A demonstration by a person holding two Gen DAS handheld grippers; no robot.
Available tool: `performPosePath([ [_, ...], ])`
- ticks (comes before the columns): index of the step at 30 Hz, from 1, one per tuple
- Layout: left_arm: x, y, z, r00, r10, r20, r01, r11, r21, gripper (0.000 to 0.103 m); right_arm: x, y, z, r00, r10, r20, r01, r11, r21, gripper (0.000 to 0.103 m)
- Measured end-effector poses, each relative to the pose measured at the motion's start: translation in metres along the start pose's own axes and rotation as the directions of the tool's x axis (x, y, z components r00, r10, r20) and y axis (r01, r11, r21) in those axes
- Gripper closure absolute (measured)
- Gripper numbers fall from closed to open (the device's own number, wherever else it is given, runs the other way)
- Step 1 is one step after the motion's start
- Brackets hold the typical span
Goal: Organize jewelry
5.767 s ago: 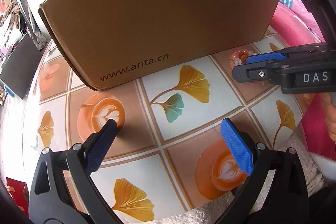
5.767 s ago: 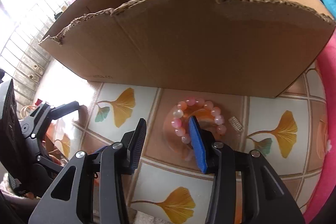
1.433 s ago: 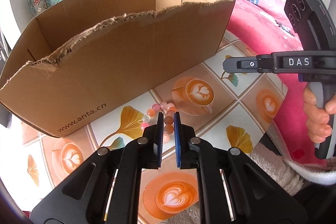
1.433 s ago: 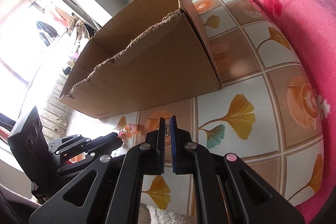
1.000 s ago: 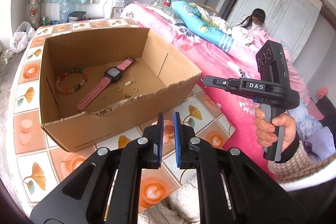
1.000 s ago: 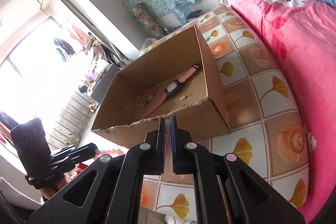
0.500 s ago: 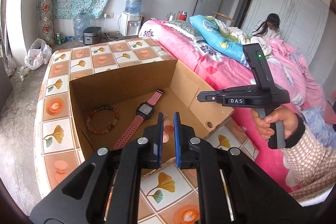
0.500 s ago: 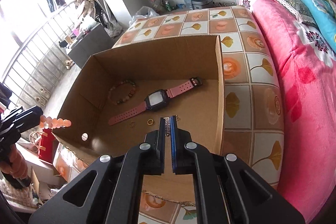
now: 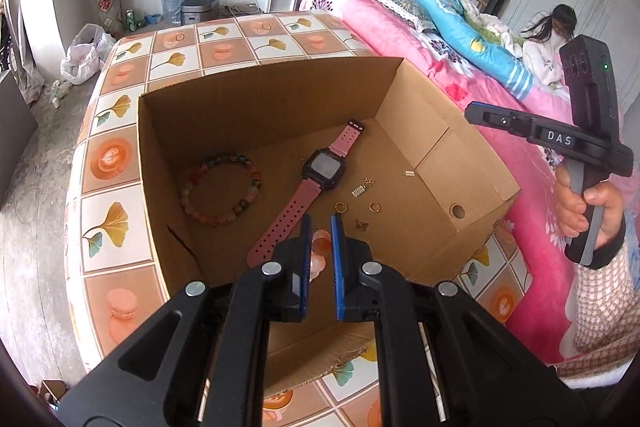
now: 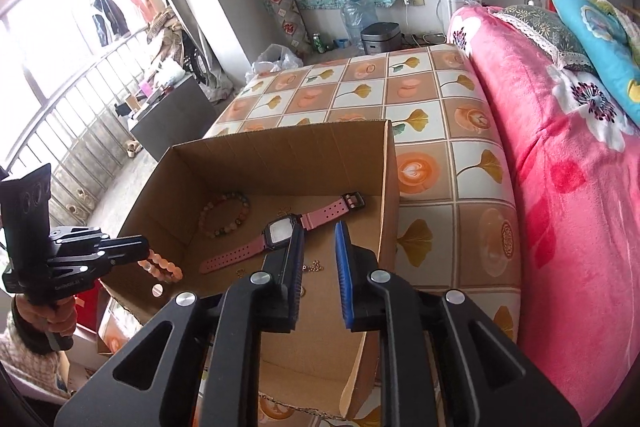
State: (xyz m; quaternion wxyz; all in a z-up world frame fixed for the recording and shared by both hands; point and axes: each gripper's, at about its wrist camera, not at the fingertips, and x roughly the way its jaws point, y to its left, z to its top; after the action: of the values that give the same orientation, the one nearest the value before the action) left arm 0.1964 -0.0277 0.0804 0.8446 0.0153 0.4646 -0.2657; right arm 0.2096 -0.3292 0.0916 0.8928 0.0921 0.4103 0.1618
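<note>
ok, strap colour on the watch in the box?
Pink, with a black case, on the watch in the cardboard box. Clearest in the left wrist view.

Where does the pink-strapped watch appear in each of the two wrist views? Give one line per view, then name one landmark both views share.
Left wrist view: the pink-strapped watch lies diagonally on the cardboard box floor, just above the left gripper.
Right wrist view: the watch lies mid-picture on the box floor, left of the right gripper.
Shared landmark: the multicolored bead bracelet beside the watch.
</note>
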Motion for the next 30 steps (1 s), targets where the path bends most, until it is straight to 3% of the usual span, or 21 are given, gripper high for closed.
performPosePath([
  [3,0.014,0.003,-0.001,0.998,-0.033,-0.059,0.032,0.999,-0.023,0.094,-0.007,-0.005,0.003,1.000,0.009,0.029,-0.009,1.000,0.021,0.086],
  [5,0.021,0.005,-0.003,0.996,-0.013,-0.090,0.010,0.999,-0.034,0.094,-0.011,-0.008,0.004,0.999,0.010,0.042,-0.011,1.000,0.029,0.084],
  [7,0.024,0.008,-0.005,0.995,0.004,-0.102,-0.009,0.999,-0.047,0.087,-0.013,-0.010,0.003,0.999,0.005,0.051,-0.007,0.999,0.035,0.080],
  [14,-0.005,0.017,-0.006,1.000,0.023,0.000,-0.023,0.996,-0.087,0.077,-0.018,-0.018,-0.003,0.998,-0.004,0.063,0.000,0.997,0.071,0.080],
  [17,-0.029,0.022,-0.010,0.993,0.076,0.090,-0.066,0.992,-0.111,0.060,-0.019,-0.022,-0.011,0.998,-0.013,0.061,0.006,0.994,0.106,0.076],
  [19,-0.044,0.028,-0.014,0.980,0.135,0.144,-0.114,0.983,-0.145,0.040,-0.019,-0.027,-0.018,0.998,-0.023,0.053,0.016,0.991,0.135,0.071],
  [22,-0.053,0.041,-0.023,0.969,0.185,0.165,-0.148,0.965,-0.215,0.027,-0.017,-0.035,-0.029,0.999,-0.024,0.027,0.018,0.982,0.188,0.069],
  [25,-0.043,0.060,-0.036,0.982,0.164,0.095,-0.126,0.939,-0.320,0.025,-0.010,-0.043,-0.041,1.000,-0.018,-0.019,0.022,0.970,0.244,0.068],
  [30,-0.013,0.081,-0.060,1.000,0.020,0.009,-0.013,0.885,-0.466,0.025,0.010,-0.043,-0.054,0.989,0.048,-0.141,-0.010,0.965,0.262,0.068],
])
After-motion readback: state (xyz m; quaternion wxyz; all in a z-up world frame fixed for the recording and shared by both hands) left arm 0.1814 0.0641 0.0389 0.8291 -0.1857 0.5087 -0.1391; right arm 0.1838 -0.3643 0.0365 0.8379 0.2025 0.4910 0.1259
